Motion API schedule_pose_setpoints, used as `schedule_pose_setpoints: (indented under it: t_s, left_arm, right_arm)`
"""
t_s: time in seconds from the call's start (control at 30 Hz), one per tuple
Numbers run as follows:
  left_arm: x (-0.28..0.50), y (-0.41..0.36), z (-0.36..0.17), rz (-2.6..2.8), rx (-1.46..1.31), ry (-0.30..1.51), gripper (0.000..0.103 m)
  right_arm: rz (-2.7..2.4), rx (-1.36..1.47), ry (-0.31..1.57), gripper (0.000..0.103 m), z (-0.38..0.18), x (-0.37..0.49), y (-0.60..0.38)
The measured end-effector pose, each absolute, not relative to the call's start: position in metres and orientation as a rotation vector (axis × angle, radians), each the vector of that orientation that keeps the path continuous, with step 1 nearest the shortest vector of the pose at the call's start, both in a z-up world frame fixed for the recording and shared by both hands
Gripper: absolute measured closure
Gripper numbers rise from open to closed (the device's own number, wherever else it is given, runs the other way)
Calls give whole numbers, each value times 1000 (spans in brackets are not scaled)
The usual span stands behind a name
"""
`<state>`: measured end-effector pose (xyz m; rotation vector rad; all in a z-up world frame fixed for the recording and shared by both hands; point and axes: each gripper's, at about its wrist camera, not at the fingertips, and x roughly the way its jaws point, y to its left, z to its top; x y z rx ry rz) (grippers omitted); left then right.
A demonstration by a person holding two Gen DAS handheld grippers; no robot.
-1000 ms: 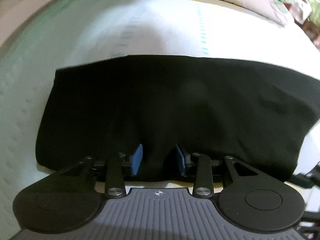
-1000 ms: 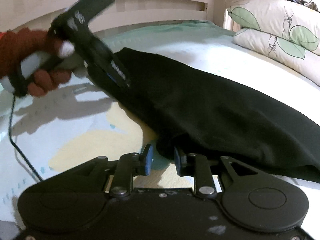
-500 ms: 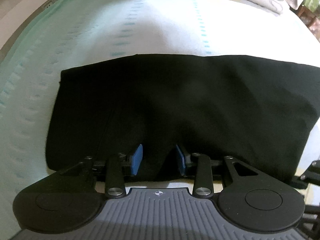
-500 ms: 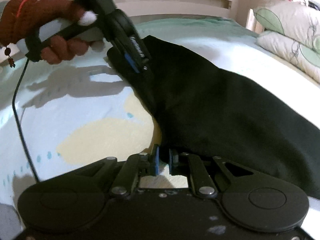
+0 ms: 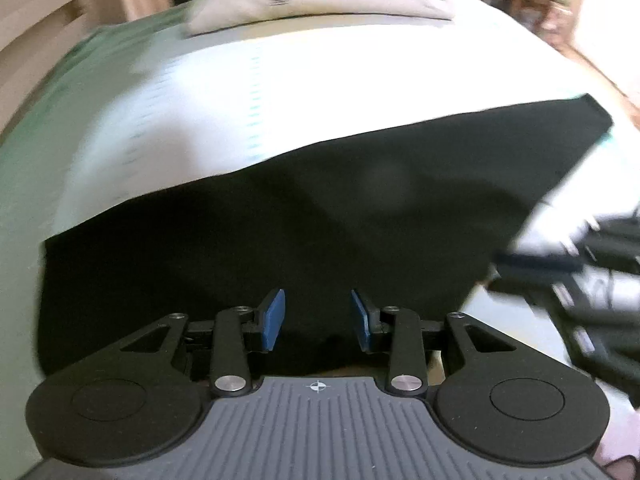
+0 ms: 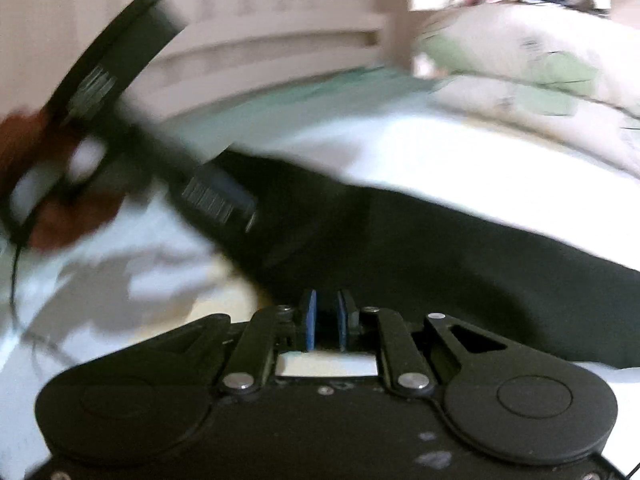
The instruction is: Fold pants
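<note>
Crosswise, the black pants (image 5: 304, 232) run lengthways along the bed (image 5: 320, 92); left claw (image 5: 317, 322) and right claw (image 6: 325, 320) each pinch their near edge, the right's jaws opening slightly

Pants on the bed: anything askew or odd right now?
Nothing stands out. The black pants lie on the bed, near edge gathered between both grippers, left and right. Both views are motion-blurred, so small wrinkles cannot be judged.
</note>
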<state>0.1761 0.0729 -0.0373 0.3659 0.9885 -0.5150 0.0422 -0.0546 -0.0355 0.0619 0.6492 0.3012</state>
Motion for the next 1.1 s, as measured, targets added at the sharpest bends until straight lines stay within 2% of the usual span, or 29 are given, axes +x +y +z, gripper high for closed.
schedule_pose_setpoints:
  t_s: [0.3, 0.4, 0.73, 0.8, 1.1]
  left_arm:
    - [165, 44, -85, -592, 467, 1032, 66]
    - [162, 43, -86, -589, 492, 1016, 66]
    - [166, 42, -90, -571, 475, 1023, 66]
    - [162, 40, -84, -559, 471, 1023, 66]
    - [163, 14, -45, -525, 492, 945, 67]
  right_arm:
    - [62, -30, 799, 90, -84, 88, -112]
    - [47, -80, 756, 96, -94, 92, -126]
    - [-41, 64, 694, 93, -67, 83, -171]
    - [-92, 93, 698, 89, -64, 79, -187]
    - [-430, 126, 670, 86, -57, 57, -293]
